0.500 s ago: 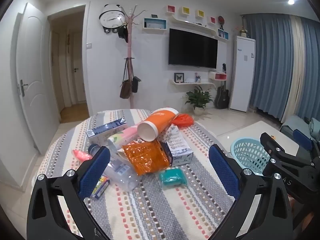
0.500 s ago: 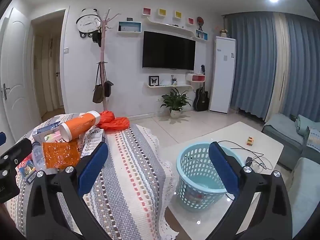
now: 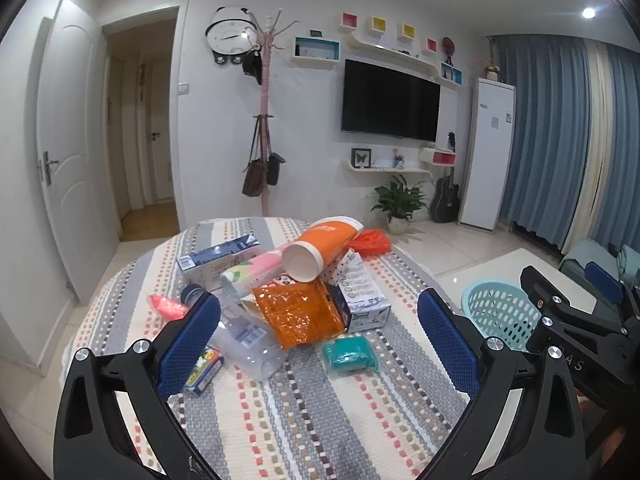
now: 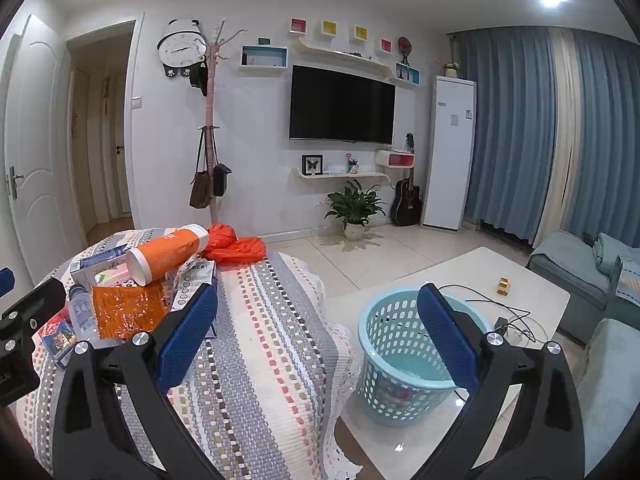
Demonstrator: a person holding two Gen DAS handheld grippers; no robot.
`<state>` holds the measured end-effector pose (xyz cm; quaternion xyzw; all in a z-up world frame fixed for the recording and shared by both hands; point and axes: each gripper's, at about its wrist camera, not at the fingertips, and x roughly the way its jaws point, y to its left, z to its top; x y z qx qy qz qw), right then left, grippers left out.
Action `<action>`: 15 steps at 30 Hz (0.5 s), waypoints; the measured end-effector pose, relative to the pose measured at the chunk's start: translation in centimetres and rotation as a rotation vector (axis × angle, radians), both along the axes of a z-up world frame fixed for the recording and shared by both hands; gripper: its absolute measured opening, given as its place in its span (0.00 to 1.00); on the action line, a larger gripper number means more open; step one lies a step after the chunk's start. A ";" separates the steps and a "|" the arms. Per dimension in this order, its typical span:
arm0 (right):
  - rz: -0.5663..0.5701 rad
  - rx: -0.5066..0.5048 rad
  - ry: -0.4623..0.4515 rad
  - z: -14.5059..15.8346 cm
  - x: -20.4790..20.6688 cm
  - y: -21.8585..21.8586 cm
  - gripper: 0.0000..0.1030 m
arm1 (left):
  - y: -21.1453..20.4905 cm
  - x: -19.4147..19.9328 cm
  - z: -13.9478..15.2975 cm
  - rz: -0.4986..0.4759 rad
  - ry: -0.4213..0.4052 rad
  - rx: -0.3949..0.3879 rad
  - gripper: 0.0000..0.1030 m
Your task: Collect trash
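The left hand-held gripper (image 3: 318, 334) is hovering low in its own view with its blue pads spread wide apart and nothing between them, pointing at the heap of trash in the centre of the frame. Just beyond the left pad a clear plastic bottle (image 3: 244, 332) is lying on its side, and a small colourful box (image 3: 204, 370) is sitting just beside it at the lower left. An orange crinkled wrapper (image 3: 298, 312) is resting in the middle of the heap, with a teal crumpled packet (image 3: 350, 354) lying apart from it, lower right. Behind the wrapper an orange and white cylinder (image 3: 322, 246) is tilting over a white carton (image 3: 360, 294) and a pink packet (image 3: 248, 270); an orange plastic bag (image 3: 370, 242) is lying at the far edge. All of this is sitting on the bench, covered by a striped cloth (image 3: 304, 420). The right hand-held gripper (image 4: 318, 334) is also standing fully apart and empty in the lower part of its view, aiming between the cloth edge and the light blue basket (image 4: 394, 336), which is standing on a white low table (image 4: 532, 276) at the lower right of the frame. In the left wrist view the same basket is showing at the right edge, partly hidden behind the right hand-held gripper.
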<state>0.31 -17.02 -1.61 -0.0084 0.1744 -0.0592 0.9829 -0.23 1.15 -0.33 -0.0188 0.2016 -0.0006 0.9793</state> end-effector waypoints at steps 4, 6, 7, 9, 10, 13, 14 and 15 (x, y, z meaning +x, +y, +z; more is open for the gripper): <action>0.004 -0.001 -0.002 0.0 0.1 0.3 0.93 | 0.2 0.0 0.0 0.005 0.002 -0.006 0.93; 0.009 0.002 -0.004 0.2 0.0 0.5 0.93 | 0.3 0.0 0.0 0.006 0.002 -0.008 0.93; 0.011 0.002 -0.006 0.2 0.0 0.6 0.93 | 0.3 0.1 -0.1 0.006 0.002 -0.008 0.93; 0.013 0.000 -0.009 0.3 0.0 0.8 0.93 | 0.3 0.0 -0.1 0.007 0.001 -0.008 0.93; 0.015 0.001 -0.009 0.2 0.0 0.8 0.93 | 0.4 -0.1 0.0 0.008 -0.002 -0.009 0.93; 0.018 0.000 -0.007 0.1 0.0 0.9 0.93 | 0.6 -0.3 0.0 0.010 -0.005 -0.013 0.93; 0.020 0.000 -0.007 0.2 0.0 1.0 0.93 | 0.6 -0.3 0.0 0.010 -0.005 -0.013 0.93; 0.022 0.001 -0.006 0.2 0.0 1.1 0.93 | 0.6 -0.3 0.0 0.010 -0.005 -0.013 0.93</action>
